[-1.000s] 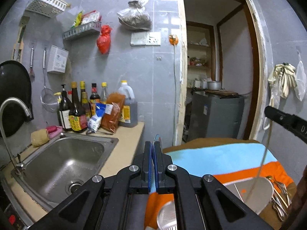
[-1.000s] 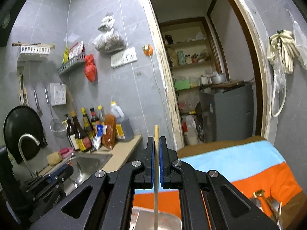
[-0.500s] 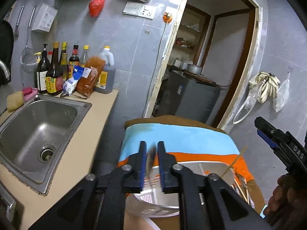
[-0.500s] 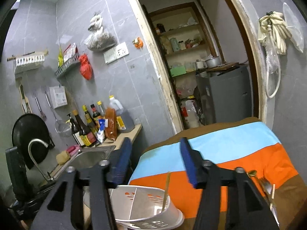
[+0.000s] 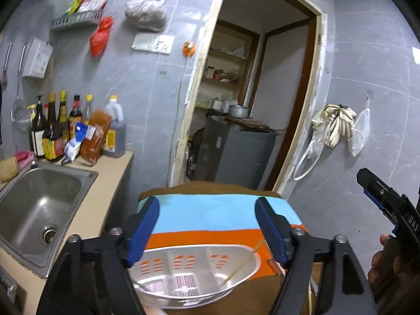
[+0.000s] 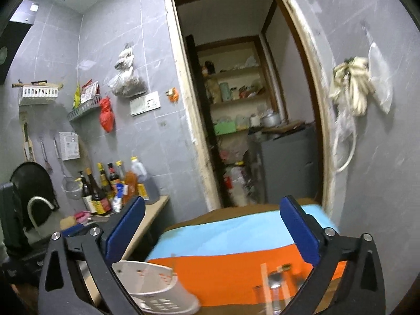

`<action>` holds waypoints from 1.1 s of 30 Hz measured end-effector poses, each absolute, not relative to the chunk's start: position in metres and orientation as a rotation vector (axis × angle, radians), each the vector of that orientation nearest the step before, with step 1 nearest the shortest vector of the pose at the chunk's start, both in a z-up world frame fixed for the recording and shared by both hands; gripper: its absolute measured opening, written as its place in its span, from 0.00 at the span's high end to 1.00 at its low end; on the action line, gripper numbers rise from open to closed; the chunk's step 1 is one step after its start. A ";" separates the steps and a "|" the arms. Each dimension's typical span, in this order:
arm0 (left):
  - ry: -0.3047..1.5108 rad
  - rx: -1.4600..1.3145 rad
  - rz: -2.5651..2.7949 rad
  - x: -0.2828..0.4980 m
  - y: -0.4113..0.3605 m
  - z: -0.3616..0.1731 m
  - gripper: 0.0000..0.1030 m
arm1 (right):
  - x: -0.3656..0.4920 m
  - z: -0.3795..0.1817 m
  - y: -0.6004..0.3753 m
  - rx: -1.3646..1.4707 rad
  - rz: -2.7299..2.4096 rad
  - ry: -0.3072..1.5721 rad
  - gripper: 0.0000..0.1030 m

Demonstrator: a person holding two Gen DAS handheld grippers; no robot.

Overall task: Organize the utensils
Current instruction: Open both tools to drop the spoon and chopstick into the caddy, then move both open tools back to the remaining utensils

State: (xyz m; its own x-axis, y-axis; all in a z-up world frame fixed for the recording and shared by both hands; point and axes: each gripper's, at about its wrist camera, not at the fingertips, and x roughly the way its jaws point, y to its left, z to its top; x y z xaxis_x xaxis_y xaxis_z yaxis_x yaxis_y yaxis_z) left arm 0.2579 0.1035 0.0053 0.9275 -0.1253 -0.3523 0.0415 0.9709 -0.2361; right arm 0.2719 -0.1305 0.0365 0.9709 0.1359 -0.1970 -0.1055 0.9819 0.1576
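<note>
A white plastic utensil holder (image 5: pixel 194 275) with three compartments stands on the striped cloth (image 5: pixel 210 215), just below my left gripper (image 5: pixel 207 225). A wooden chopstick (image 5: pixel 242 265) leans in its right compartment. My left gripper is open and empty above the holder. My right gripper (image 6: pixel 212 228) is open and empty; the holder shows at its lower left (image 6: pixel 155 286). Blurred metal utensils (image 6: pixel 275 286) lie on the cloth at the lower right. The right gripper also shows at the right edge of the left wrist view (image 5: pixel 386 204).
A steel sink (image 5: pixel 39 204) and counter with sauce bottles (image 5: pixel 52 128) lie to the left. A doorway (image 5: pixel 249 105) with a grey cabinet is behind the table. A tap (image 6: pixel 36 204) stands at the sink.
Both grippers have opened. The right one let go of the chopstick, which now leans in the holder. The left one released its thin item and stands above the holder.
</note>
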 end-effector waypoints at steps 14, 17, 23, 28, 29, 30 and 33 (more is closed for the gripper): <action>0.306 -0.103 -0.098 0.261 -0.018 0.008 0.06 | 0.275 0.033 -0.239 0.095 0.047 0.252 0.02; 0.333 -0.093 -0.112 0.267 -0.043 -0.001 0.06 | 0.285 0.017 -0.270 0.114 0.043 0.304 0.02; 0.415 -0.109 -0.123 0.285 -0.079 -0.030 0.06 | 0.310 -0.017 -0.310 0.157 0.064 0.396 0.02; 0.512 -0.133 -0.127 0.301 -0.096 -0.062 0.06 | 0.334 -0.054 -0.336 0.200 0.105 0.501 0.02; 0.535 -0.132 -0.126 0.305 -0.099 -0.068 0.06 | 0.340 -0.063 -0.339 0.214 0.119 0.529 0.02; 0.560 -0.131 -0.122 0.308 -0.102 -0.075 0.06 | 0.343 -0.071 -0.341 0.221 0.129 0.549 0.02; 0.633 -0.133 -0.101 0.318 -0.108 -0.096 0.10 | 0.354 -0.092 -0.342 0.232 0.161 0.599 0.06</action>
State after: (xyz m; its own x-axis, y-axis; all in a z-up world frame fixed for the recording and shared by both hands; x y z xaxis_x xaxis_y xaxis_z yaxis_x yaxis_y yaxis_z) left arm 0.3179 -0.1083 -0.0964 0.8016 -0.1346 -0.5825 0.0534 0.9866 -0.1545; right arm 0.3545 -0.3425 -0.0919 0.8148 0.2165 -0.5378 -0.0825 0.9615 0.2620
